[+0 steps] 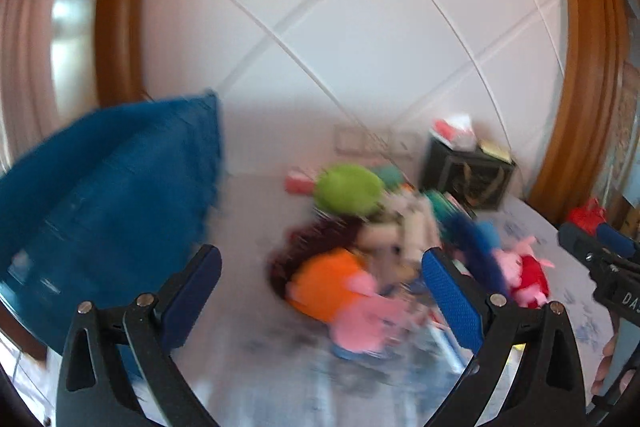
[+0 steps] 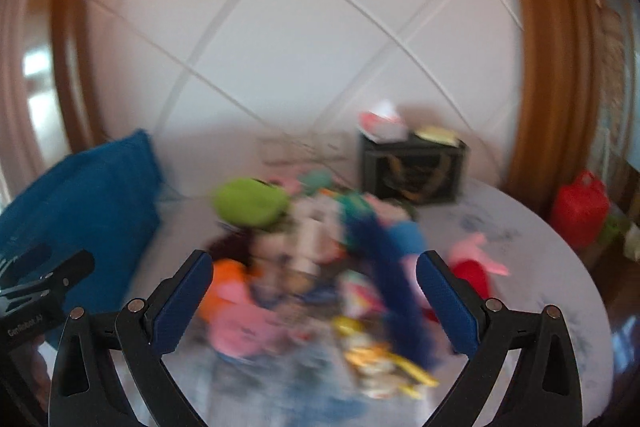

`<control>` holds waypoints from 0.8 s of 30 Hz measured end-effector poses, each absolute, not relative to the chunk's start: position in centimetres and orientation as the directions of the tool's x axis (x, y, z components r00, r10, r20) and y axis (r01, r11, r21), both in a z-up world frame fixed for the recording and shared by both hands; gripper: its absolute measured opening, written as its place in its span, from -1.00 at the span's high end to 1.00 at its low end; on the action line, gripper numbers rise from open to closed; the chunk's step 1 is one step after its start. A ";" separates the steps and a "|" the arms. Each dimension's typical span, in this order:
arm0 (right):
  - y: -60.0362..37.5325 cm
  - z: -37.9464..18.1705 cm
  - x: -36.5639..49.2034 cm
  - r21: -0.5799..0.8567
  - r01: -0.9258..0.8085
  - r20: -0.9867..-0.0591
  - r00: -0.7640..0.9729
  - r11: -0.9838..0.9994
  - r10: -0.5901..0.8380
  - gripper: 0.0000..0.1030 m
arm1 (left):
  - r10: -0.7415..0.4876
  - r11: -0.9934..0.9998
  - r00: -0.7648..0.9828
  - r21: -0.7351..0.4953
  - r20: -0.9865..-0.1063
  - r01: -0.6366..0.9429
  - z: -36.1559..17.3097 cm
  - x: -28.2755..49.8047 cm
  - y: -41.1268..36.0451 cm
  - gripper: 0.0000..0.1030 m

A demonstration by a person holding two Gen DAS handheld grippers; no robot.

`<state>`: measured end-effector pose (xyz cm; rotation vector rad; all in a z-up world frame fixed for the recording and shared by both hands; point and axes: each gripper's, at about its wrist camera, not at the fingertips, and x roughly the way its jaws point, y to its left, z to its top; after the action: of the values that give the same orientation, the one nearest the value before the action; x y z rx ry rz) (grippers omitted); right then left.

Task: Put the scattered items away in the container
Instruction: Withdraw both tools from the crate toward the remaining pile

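left gripper (image 1: 322,269) gapes above blurred toy pile (image 1: 376,247) (axis unreadable).

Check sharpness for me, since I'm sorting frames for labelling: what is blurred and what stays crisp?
Left wrist view: the toy pile is smeared, the left gripper crisp. Right wrist view: toys and black box blurred, right gripper sharp.

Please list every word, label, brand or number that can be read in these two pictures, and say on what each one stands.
"DAS": white letters, cut off by the frame edge, on the body of the right gripper.
White lettering on the body of the left gripper: too blurred to read with certainty.
Black box with a gold emblem: no readable text.
Toy pile: blurred, nothing readable.
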<state>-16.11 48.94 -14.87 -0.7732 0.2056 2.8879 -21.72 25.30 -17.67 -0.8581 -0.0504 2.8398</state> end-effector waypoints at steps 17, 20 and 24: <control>61.8 -30.0 -13.4 0.177 -0.313 -0.785 -0.617 -0.933 0.058 -0.44 | 0.188 -0.953 -0.564 -0.011 -0.804 -0.302 -33.6 -22.7 40.6 -0.58; 62.0 -32.1 -13.6 0.179 -0.332 -0.810 -0.584 -0.926 0.053 0.16 | 0.190 -0.949 -0.528 -0.018 -0.828 -0.314 -36.2 -22.9 42.1 -0.44; 62.1 -34.7 -14.0 0.184 -0.333 -0.835 -0.549 -0.925 0.032 0.16 | 0.206 -0.940 -0.498 -0.029 -0.842 -0.339 -38.5 -23.0 44.1 -0.44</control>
<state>-14.03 62.12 -34.72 -1.3641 0.4798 2.5482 -23.01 44.06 -38.50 -1.3601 0.1999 2.4677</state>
